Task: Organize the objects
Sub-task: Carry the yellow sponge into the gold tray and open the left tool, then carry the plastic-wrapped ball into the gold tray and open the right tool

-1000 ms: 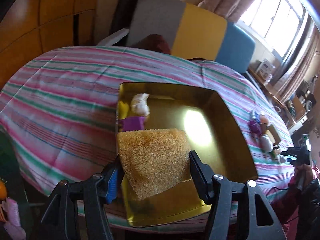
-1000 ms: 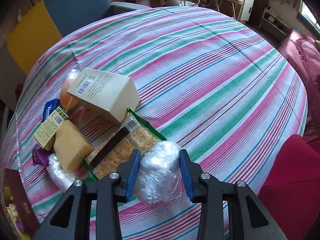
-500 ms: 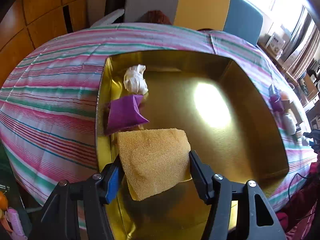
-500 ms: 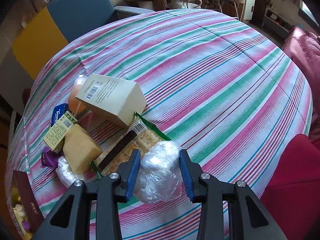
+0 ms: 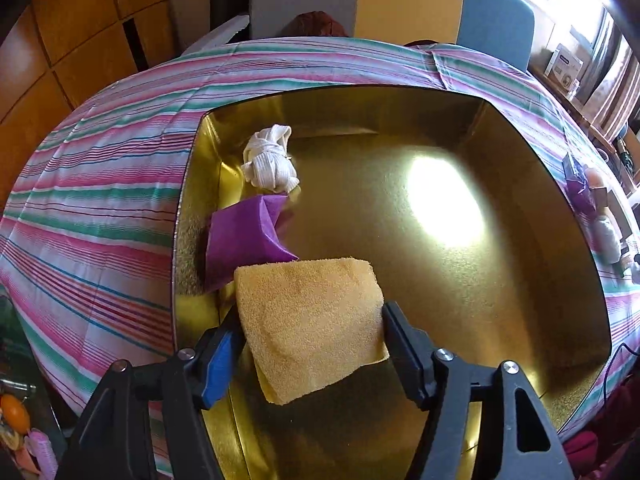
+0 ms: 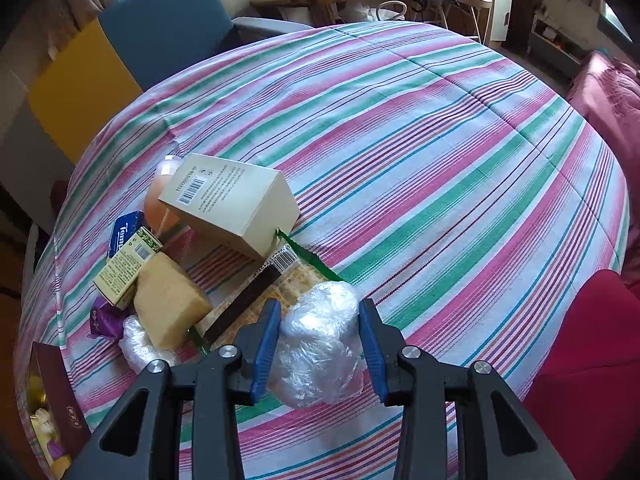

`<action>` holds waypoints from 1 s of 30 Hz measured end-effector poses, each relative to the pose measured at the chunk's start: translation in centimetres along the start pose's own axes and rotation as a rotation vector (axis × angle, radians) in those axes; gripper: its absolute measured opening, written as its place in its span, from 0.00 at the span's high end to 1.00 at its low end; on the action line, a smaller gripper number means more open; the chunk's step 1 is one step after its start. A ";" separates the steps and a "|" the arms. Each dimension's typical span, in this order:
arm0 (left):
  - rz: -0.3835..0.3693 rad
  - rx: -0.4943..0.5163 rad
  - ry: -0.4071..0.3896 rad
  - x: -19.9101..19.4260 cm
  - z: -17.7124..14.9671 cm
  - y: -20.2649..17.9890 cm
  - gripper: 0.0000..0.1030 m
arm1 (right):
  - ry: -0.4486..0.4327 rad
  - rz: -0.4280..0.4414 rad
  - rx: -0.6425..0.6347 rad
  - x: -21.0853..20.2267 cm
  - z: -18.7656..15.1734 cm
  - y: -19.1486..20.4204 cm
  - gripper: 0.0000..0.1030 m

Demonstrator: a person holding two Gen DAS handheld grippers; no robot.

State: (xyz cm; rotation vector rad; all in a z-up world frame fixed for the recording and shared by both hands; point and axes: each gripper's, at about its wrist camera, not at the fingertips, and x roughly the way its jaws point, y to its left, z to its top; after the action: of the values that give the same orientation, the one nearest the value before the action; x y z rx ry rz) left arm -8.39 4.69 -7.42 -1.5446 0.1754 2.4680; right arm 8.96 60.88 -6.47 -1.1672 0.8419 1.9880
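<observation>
My left gripper (image 5: 310, 334), jaws just widening around one sponge (image 5: 308, 320), hangs over the gold box (image 5: 520, 184) (ahead: one white cloth (image 5: 270, 160), one purple packet (image 5: 244, 234)); my right gripper (image 6: 318, 344) clamps a plastic-wrapped bundle (image 6: 320, 344).

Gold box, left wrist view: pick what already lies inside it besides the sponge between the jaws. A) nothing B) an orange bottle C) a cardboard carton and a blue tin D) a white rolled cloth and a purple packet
D: the white rolled cloth and purple packet lie by the gold box's left wall, beyond the yellow sponge.
</observation>
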 end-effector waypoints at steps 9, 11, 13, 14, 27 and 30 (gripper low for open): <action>0.019 0.023 -0.042 -2.3 -0.2 0.8 0.25 | -0.028 0.023 0.015 -0.6 0.0 -0.3 0.61; 0.019 0.020 -0.041 -2.2 0.1 0.8 0.25 | -0.030 0.032 0.016 -0.7 0.0 -0.2 0.61; 0.023 0.014 -0.068 -3.0 0.2 0.7 0.25 | -0.054 0.054 0.022 -1.2 0.0 -0.3 0.61; 0.022 0.008 -0.088 -3.6 0.2 0.9 0.25 | -0.077 0.073 0.025 -1.7 0.0 -0.4 0.61; -0.005 -0.256 -0.223 -8.9 -2.1 8.4 0.26 | -0.318 0.309 -0.167 -13.1 -2.7 4.4 0.61; -0.022 -0.282 -0.219 -9.1 -3.0 8.9 0.28 | -0.312 0.428 -0.347 -15.6 -5.1 10.2 0.61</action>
State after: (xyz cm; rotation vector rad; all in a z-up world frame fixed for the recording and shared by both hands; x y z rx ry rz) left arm -4.20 -5.69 -0.69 -1.3455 -0.2339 2.7127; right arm 8.97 47.58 7.53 -0.8653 0.6363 2.6665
